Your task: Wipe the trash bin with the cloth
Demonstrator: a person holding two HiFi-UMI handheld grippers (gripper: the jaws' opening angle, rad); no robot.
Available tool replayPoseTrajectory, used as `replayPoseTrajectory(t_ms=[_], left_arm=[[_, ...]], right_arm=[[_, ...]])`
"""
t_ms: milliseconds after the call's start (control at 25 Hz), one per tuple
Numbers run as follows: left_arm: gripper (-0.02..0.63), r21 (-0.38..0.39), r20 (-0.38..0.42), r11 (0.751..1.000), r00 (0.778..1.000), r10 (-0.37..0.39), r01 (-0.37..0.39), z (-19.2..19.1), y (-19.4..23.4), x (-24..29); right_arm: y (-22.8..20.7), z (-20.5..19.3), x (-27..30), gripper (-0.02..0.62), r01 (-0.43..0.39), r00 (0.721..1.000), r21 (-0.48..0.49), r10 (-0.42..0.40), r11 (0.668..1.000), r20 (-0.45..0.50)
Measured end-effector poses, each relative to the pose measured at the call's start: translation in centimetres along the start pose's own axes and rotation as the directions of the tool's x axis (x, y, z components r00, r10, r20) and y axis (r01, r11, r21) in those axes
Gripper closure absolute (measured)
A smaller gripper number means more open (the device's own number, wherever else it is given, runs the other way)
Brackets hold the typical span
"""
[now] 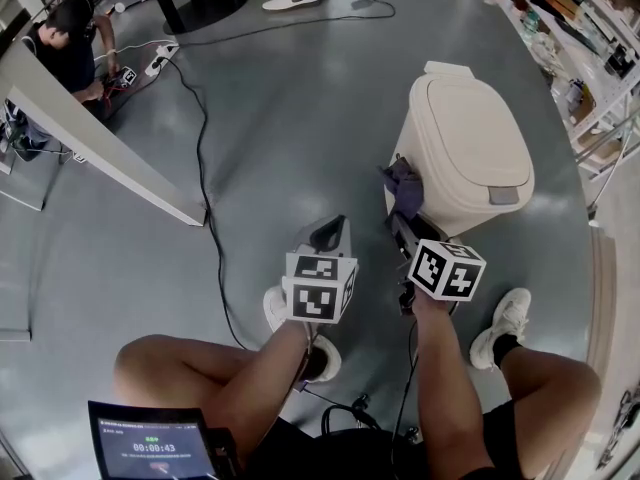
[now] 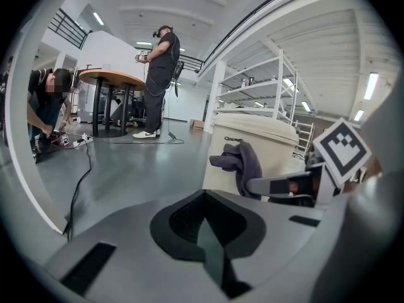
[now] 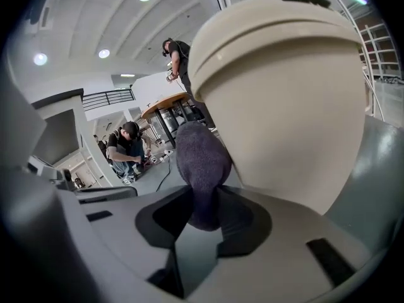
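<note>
A beige trash bin with a domed lid stands on the grey floor in front of me. My right gripper is shut on a purple-grey cloth and holds it against the bin's left side wall. In the right gripper view the cloth bulges out of the gripper, touching the bin. My left gripper hovers left of the bin, shut and holding nothing. The left gripper view shows that gripper, the cloth, the bin and the right gripper.
A black cable runs across the floor at the left, beside a white beam. A person crouches at the far left. Shelving lines the right side. My shoes are close to the bin. Another person stands by a round table.
</note>
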State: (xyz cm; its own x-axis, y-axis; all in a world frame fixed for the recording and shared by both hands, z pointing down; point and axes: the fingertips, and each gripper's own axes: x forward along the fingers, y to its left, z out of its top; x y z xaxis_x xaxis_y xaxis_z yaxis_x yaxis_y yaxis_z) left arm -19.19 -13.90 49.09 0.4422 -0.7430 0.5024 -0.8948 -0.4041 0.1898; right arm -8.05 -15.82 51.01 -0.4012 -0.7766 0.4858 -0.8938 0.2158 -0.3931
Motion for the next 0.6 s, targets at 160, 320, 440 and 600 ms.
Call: replayPoseTrajectory(t_ms=[160, 320, 440, 600], left_arm=[[0.607, -0.005, -0.018, 1.000, 1.000, -0.002, 0.002, -0.5, -0.3, 0.1], [0.607, -0.007, -0.041, 1.000, 0.999, -0.004, 0.004, -1.0, -0.5, 0.6], [0.607, -0.006, -0.056, 1.000, 0.998, -0.007, 0.006, -2.2, -0.2, 1.8], [0.607, -0.019, -0.077, 1.000, 0.997, -0.018, 0.016, -2.3, -1.1, 2.0]], right_arm=[[-1.4, -1.5, 0.3, 0.486, 0.017, 0.999, 0.037, -0.016, 0.999, -0.036], [-2.5, -2.6, 0.8, 0.486, 0.030, 0.997, 0.056, -0.026, 0.998, -0.066], [-3.6, -4.3, 2.1, 0.486, 0.041, 0.996, 0.070, -0.035, 0.997, -0.085], [-4.7, -5.5, 2.3, 0.486, 0.051, 0.992, 0.104, -0.039, 0.993, -0.122]])
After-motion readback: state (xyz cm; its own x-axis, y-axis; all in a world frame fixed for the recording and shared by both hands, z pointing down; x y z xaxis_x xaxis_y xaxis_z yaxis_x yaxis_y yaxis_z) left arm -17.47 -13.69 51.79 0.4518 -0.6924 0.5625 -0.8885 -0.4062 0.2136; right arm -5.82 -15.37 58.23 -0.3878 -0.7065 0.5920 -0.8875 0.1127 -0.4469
